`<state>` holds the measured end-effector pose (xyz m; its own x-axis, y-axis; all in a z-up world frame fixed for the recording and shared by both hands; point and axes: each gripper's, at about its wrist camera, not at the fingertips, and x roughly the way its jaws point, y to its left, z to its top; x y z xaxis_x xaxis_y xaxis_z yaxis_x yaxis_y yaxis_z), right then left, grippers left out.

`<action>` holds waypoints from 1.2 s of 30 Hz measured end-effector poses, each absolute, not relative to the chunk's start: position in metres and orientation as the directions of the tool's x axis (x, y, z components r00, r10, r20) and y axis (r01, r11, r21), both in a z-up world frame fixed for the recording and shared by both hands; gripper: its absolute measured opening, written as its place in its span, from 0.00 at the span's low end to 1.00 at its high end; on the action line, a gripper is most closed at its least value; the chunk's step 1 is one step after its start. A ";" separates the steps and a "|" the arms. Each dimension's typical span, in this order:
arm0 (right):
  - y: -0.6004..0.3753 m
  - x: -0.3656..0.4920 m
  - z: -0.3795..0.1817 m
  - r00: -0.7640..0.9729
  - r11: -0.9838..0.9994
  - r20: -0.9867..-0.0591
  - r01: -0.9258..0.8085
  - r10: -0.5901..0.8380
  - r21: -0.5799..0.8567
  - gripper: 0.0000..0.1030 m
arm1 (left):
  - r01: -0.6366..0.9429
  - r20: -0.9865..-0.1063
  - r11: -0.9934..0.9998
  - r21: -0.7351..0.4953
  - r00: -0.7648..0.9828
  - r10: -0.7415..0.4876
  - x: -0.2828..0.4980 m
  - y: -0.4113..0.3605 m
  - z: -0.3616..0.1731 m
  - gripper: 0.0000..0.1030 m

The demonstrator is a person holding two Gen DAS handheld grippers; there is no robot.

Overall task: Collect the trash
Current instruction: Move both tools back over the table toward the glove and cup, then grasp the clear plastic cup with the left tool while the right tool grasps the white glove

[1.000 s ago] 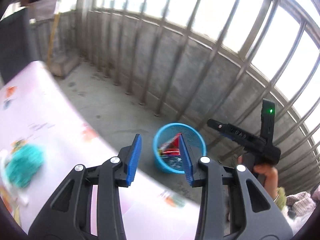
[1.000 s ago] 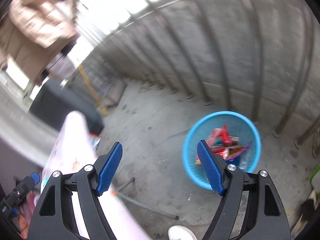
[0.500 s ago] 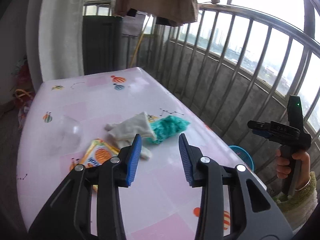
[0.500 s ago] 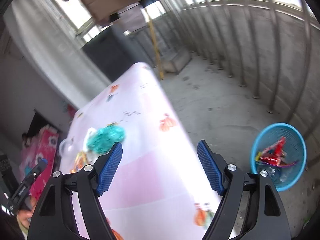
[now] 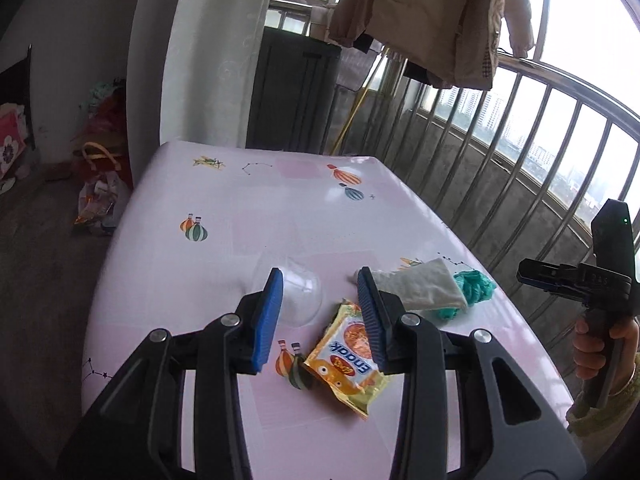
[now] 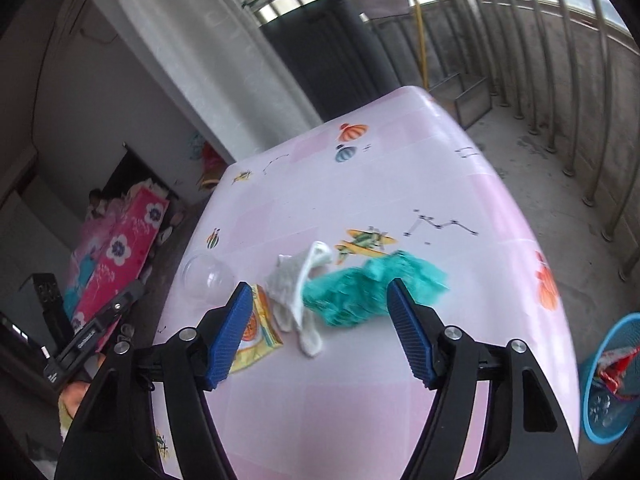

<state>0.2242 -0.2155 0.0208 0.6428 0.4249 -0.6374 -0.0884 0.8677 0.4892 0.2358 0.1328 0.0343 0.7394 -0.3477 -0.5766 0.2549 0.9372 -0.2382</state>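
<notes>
Trash on my pink counter

Left view: my left gripper fingers apart, empty; one hides part of the crinkly yellow snack wrapper.
Right view: my right gripper fingers, just narrowing, empty above blurred teal wad; blue mesh basket cut off.

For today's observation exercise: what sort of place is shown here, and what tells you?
Probably a home balcony: a metal railing on a concrete wall, a jacket hung to dry, and a table in patterned pink cloth.
</notes>
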 end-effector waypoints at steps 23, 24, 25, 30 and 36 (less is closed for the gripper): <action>-0.163 0.287 -0.019 0.514 0.872 -0.727 -0.088 0.454 0.482 0.09 | 0.291 -0.645 0.917 -0.272 0.653 -0.398 0.274 0.131 -0.012 0.02; -0.162 0.287 -0.018 0.517 0.869 -0.722 -0.094 0.460 0.486 0.08 | 0.295 -0.641 0.917 -0.269 0.656 -0.399 0.273 0.131 -0.010 0.02; -0.161 0.287 -0.016 0.520 0.867 -0.717 -0.099 0.464 0.489 0.06 | 0.299 -0.637 0.916 -0.267 0.658 -0.401 0.271 0.130 -0.008 0.01; -0.158 0.282 -0.006 0.535 0.848 -0.684 -0.129 0.496 0.514 0.05 | 0.312 -0.622 0.912 -0.267 0.667 -0.410 0.266 0.130 -0.001 0.01; -0.156 0.273 0.010 0.556 0.826 -0.641 -0.165 0.529 0.539 0.04 | 0.315 -0.600 0.911 -0.267 0.685 -0.413 0.257 0.133 0.008 0.00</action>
